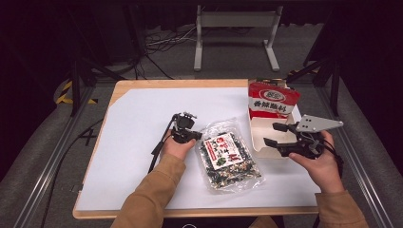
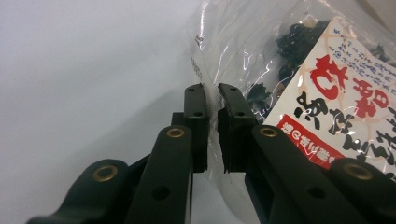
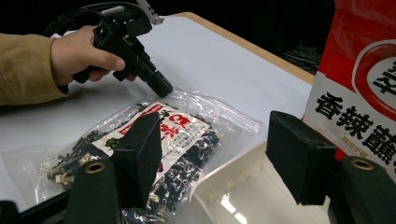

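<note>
Evidently the left gripper (image 2: 212,88) has its jaws pinched together on the clear plastic edge of the snack bag (image 1: 228,156), at the bag's upper left corner; in the left gripper view a thin fold of film sits between the pads with hardly a gap. No earlier look is needed to read the purpose: a grip on the empty seam margin, away from the contents, lets the bag be lifted or dragged without crushing what is inside. The bag lies flat on the white sheet (image 1: 142,123) that covers the table, so the corner is probably the only part a jaw can get under.

Just right of the bag, the right gripper (image 1: 273,134) stands released, its jaws spread wide with nothing between them, held over the rim of the open white box (image 1: 259,130). My reading is that it waits there to steady the box or help feed the bag in. The box lies on its side with its mouth toward the bag, a sensible way to receive something slid across.

On the bag's white label are large red and black East Asian characters, plus a red band of small white ones; I cannot read them surely. The red-and-white flap (image 1: 273,99) standing behind the box, beyond the bag's far right, carries bold black characters that look like 香辣脆杯, under a round red logo too small to make out.
</note>
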Demonstrator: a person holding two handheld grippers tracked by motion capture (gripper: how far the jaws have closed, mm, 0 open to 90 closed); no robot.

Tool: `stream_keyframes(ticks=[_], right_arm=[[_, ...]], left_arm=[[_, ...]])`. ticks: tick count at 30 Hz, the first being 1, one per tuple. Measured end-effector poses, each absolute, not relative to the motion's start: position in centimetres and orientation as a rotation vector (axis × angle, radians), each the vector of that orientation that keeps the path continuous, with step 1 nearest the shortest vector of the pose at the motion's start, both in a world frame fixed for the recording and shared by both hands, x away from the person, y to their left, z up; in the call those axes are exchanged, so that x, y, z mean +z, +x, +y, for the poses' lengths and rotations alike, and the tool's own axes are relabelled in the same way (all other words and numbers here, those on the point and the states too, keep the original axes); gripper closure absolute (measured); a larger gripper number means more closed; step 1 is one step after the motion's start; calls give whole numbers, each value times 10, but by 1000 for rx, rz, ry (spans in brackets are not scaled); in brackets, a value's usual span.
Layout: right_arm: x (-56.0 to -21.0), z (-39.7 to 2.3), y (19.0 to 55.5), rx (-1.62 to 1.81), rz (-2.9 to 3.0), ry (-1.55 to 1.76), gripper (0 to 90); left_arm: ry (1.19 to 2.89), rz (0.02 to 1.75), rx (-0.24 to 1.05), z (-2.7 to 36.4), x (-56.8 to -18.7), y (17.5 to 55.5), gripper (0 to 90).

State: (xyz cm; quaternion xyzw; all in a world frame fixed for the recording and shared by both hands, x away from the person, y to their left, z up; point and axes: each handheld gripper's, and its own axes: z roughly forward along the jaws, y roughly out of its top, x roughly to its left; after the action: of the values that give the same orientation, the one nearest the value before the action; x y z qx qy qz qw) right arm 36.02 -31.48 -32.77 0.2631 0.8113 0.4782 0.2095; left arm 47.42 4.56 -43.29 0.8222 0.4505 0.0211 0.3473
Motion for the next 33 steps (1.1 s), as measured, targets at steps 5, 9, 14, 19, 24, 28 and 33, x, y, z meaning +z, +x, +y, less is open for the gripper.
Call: stream_keyframes(ticks=[5, 9, 14, 19, 24, 28, 33], right_arm=[[-327, -315, 359, 1333, 2253, 730, 356], [-326, -317, 358, 1339, 2243, 730, 363], [-325, -315, 357, 1342, 2245, 721, 381], [-325, -312, 356, 1339, 2256, 709, 411], [-324, -311, 355, 1340, 2264, 705, 437], [-323, -310, 354, 1346, 2266, 705, 456], [-322, -309, 353, 1351, 2270, 704, 462]], left_arm=[[2107, 1156, 84, 47, -427, 470, 857], [2091, 1115, 115, 51, -414, 463, 869], [2048, 1070, 164, 59, -392, 453, 874], [2005, 1029, 203, 67, -374, 442, 874], [1997, 960, 271, 68, -354, 428, 876], [1995, 887, 328, 65, -338, 415, 877], [1984, 805, 383, 61, -317, 400, 877]])
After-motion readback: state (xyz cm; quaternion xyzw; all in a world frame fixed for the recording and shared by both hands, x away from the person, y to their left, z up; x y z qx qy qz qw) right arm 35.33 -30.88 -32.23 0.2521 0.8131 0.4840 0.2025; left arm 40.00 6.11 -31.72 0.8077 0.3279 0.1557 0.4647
